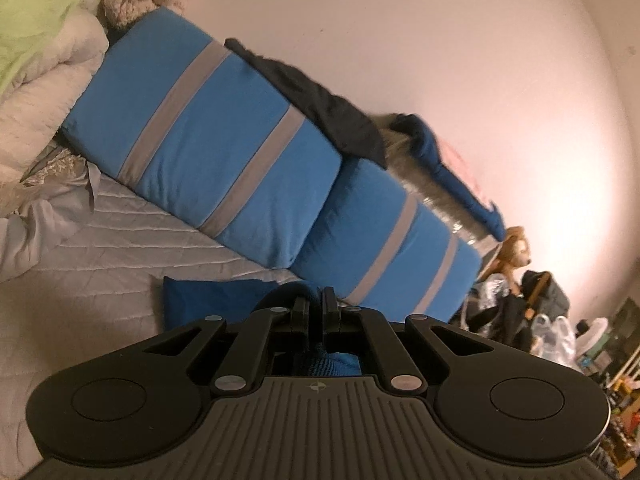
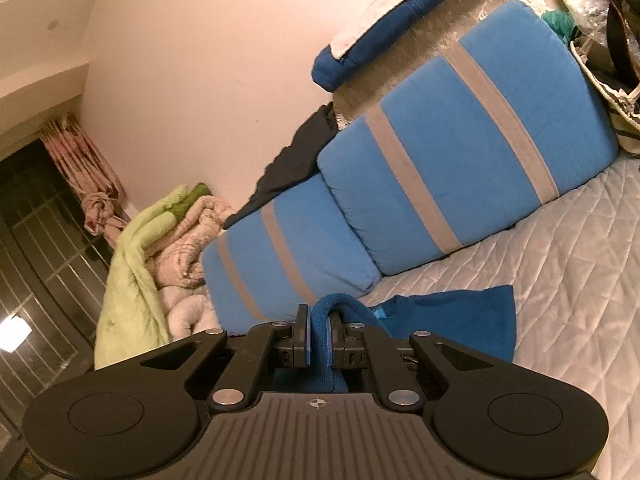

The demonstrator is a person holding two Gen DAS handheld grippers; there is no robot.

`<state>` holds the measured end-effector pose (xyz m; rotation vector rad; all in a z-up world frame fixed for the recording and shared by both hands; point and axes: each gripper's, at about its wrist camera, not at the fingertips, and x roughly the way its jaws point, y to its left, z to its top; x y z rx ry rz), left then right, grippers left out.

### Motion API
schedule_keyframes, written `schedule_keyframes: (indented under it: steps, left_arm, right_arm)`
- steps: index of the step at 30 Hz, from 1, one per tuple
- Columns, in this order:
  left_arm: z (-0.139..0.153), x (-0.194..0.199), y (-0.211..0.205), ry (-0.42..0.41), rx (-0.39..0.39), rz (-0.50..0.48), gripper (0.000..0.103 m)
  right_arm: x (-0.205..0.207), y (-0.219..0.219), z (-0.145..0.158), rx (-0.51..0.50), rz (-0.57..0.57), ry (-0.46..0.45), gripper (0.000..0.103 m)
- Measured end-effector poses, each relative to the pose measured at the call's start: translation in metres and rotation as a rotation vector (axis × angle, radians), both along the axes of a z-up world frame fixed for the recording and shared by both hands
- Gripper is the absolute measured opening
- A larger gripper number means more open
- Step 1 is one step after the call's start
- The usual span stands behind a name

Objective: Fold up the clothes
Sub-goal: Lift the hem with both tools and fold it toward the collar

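The right gripper (image 2: 319, 320) pinches a fold of the blue garment (image 2: 452, 316), which spreads ahead on the quilted bed (image 2: 560, 264). The left gripper (image 1: 316, 308) is pressed together on the same blue cloth. Beyond lie two blue striped cushions (image 2: 460, 160).

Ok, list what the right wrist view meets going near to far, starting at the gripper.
right gripper clamped on the blue garment → quilted bed cover → blue striped pillows → dark cloth behind them → wall.
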<state>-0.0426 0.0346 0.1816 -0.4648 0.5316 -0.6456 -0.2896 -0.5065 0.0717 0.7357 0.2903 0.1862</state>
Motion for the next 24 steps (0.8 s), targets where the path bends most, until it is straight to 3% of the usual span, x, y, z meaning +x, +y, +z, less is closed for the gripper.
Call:
schedule_keyframes:
  steps: [10, 24]
  left_arm:
    - [-0.025, 0.076, -0.019, 0.083, 0.024, 0.031, 0.005]
    - [-0.104, 0.177, -0.047, 0.270, 0.068, 0.100, 0.005]
  right_arm:
    - [0.073, -0.023, -0.033, 0.001, -0.040, 0.086, 0.009]
    - [0.181, -0.051, -0.089, -0.025, -0.099, 0.231, 0.009]
